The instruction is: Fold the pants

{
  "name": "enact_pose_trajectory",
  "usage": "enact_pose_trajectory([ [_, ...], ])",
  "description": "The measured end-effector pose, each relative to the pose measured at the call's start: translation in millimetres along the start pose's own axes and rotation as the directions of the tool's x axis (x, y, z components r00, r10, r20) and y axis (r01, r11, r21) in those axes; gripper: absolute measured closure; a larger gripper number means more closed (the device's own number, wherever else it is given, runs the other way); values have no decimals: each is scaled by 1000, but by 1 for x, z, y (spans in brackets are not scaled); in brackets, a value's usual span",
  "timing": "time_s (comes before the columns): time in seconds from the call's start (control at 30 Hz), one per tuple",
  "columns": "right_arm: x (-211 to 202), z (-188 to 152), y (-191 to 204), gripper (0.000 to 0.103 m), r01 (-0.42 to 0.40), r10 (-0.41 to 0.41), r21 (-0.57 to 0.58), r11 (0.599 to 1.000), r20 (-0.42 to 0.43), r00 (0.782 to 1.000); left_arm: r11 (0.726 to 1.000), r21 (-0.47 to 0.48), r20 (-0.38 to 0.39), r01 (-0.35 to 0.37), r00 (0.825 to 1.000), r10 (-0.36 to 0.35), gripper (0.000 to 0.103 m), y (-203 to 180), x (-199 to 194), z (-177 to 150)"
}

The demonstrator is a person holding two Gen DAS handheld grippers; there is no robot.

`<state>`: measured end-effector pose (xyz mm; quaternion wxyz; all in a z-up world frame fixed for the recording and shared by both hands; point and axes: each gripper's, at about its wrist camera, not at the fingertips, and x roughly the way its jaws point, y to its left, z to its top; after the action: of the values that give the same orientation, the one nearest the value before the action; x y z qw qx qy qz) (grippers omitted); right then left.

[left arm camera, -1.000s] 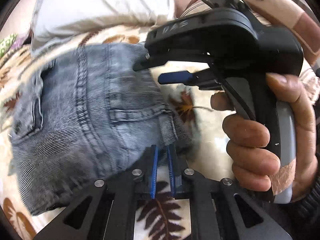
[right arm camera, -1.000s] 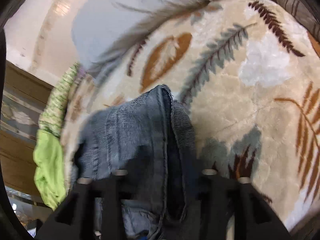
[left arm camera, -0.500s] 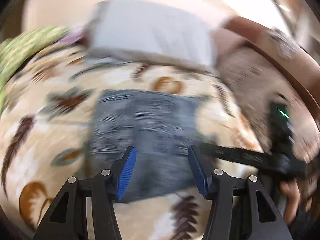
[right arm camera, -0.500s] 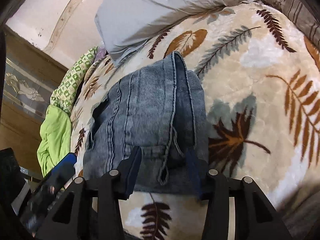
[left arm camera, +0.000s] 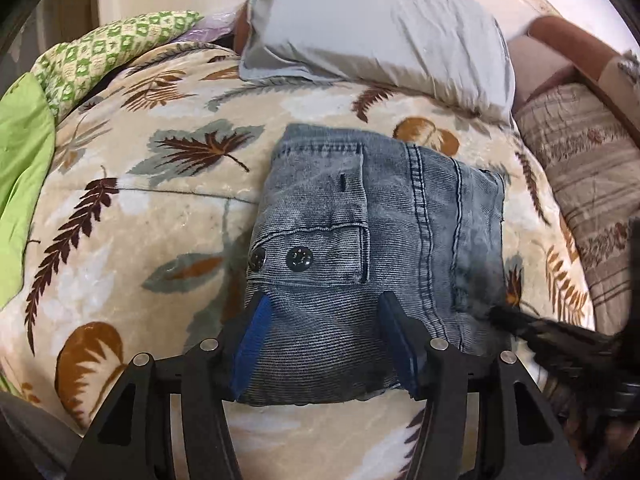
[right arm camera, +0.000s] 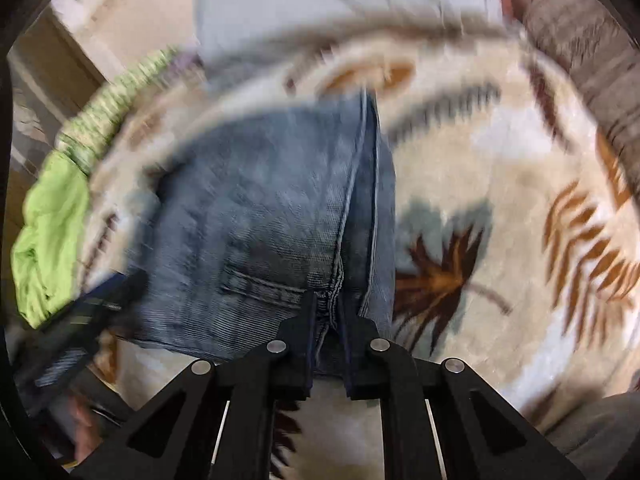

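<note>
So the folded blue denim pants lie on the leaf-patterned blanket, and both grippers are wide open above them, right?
Not quite. The right gripper is shut on the folded blue denim pants, as the right wrist view shows. Only the left gripper is open; the leaf-patterned blanket part holds.

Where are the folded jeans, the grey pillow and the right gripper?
folded jeans (left arm camera: 400, 216), left wrist view, on the top denim layer.
grey pillow (left arm camera: 372, 28), left wrist view, mid-case.
right gripper (right arm camera: 327, 312), right wrist view, between fingertips.
</note>
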<state>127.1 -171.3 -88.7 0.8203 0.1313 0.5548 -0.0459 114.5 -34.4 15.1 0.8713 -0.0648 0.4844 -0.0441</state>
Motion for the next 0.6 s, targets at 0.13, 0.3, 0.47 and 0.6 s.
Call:
enact_pose_trajectory([
  [0.13, -1, 4, 0, 88, -19, 19, 12, 1000, -1, 1000, 997, 72, 7, -22, 1000, 21, 40, -11, 0, -1],
  [0.3, -32, 7, -25, 42, -230, 214, 124, 965, 127, 968, 981, -57, 40, 185, 982, -183, 38, 9, -25, 12],
  [0.47, -63, 33, -37, 24, -320, 277, 184, 929, 227, 934, 945, -240, -13, 222, 973, -232, 37, 53, -20, 44],
  [0.6, -47, 64, -43, 19, -307, 246, 229, 924, 258, 934, 928, -315, -80, 201, 968, -237, 36, 84, 8, 69],
])
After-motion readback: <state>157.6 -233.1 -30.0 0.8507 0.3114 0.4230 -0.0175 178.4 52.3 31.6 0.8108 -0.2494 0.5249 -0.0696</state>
